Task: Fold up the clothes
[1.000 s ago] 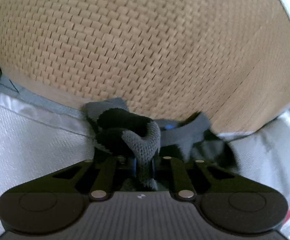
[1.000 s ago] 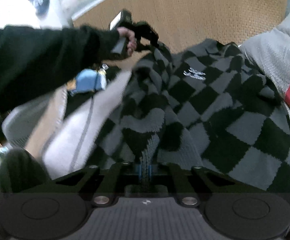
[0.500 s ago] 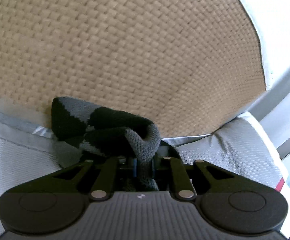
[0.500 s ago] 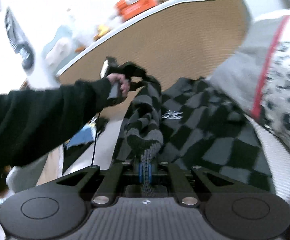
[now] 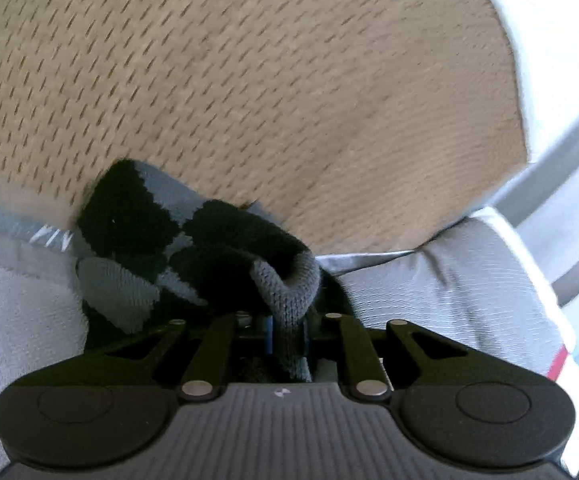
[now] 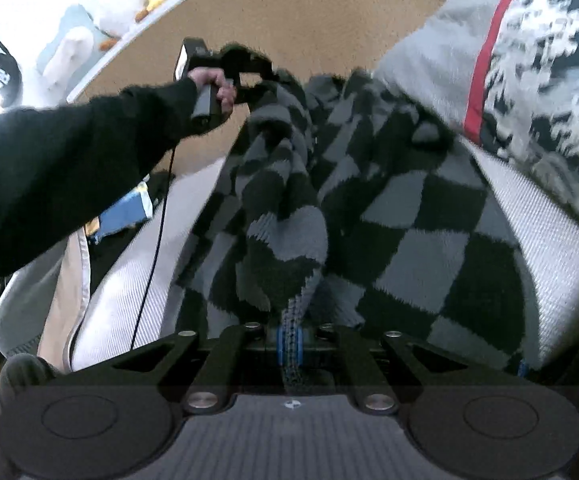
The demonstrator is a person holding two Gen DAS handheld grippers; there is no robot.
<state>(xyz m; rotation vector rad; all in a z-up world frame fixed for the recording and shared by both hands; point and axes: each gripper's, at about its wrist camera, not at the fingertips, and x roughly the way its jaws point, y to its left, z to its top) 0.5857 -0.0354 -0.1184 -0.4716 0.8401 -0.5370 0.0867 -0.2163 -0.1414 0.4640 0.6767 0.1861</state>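
The woven tan headboard (image 5: 249, 80) stands behind your bed (image 6: 137, 280), across which the checkered sweater (image 6: 429, 216) drapes. Your left gripper (image 5: 287, 330) pinches its knit edge; your right gripper (image 6: 289, 340) is clamped on its hem.

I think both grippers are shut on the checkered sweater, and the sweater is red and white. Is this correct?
Not quite. The checkered sweater is black and grey, not red and white; the right wrist view shows this clearly. The rest is right: the left gripper and the right gripper are both shut on its knit fabric.
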